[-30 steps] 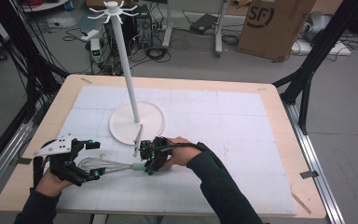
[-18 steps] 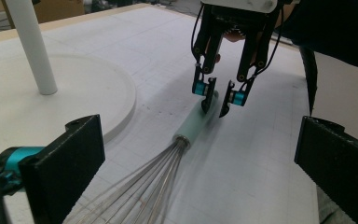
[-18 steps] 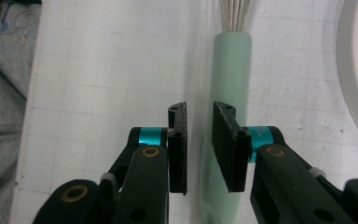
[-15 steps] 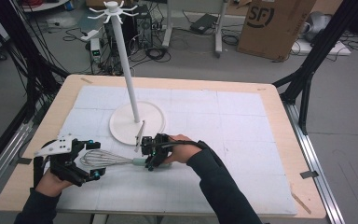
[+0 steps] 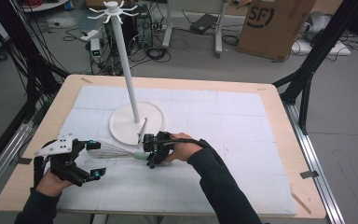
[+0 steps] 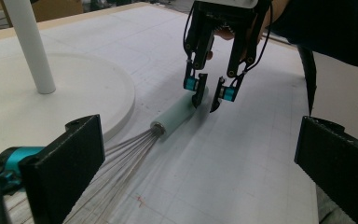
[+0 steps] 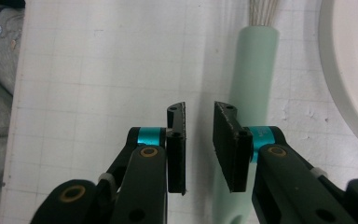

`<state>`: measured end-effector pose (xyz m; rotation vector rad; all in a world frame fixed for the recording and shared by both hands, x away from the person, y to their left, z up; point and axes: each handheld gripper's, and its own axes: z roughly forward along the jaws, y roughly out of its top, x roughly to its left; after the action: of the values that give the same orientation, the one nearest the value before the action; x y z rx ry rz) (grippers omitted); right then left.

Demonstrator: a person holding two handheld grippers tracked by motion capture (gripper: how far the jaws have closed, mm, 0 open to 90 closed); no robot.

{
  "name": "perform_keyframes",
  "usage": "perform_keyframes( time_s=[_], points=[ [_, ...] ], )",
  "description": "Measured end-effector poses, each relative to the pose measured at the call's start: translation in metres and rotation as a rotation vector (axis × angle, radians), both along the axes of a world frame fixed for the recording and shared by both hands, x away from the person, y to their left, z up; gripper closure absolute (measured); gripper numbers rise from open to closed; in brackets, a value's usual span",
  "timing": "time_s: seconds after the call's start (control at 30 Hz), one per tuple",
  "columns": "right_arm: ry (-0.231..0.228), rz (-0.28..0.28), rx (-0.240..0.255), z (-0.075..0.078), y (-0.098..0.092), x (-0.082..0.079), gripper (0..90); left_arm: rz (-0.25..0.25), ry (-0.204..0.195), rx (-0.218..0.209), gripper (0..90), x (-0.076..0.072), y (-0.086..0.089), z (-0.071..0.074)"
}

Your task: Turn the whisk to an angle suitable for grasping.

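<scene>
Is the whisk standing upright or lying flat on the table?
Lying flat. The whisk rests lengthwise on the white mat, its mint handle beside the stand's round base and its wires spreading along the surface.

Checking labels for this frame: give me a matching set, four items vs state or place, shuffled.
1. whisk handle
2. stand base
3. left gripper
4. right gripper

a. jaws wide apart, whisk wires between them
b. pale green, lying on the mat
c. white round disc bearing a pole
d. jaws narrowly apart, nothing between them, handle beside them

Pairs: 1-b, 2-c, 3-a, 4-d
</scene>
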<state>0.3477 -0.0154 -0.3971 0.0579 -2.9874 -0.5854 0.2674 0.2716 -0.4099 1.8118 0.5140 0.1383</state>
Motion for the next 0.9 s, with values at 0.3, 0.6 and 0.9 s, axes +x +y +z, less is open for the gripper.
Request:
perform_keyframes(
  time_s=[0.3, 0.6, 0.9],
  points=[
    [0.002, -0.003, 0.018, 0.006, -0.004, -0.001, 73.4, -0.003, -0.002, 0.000, 2.0, 0.000, 0.000, 0.000],
    [-0.007, -0.039, 0.093, 0.023, -0.020, -0.003, 62.5, 0.001, -0.007, -0.005, 2.0, -0.002, 0.001, 0.001],
    [0.000, -0.153, 0.150, 0.032, -0.050, -0.005, 38.3, -0.003, -0.005, 0.000, 2.0, -0.002, 0.000, 0.001]
  ],
)
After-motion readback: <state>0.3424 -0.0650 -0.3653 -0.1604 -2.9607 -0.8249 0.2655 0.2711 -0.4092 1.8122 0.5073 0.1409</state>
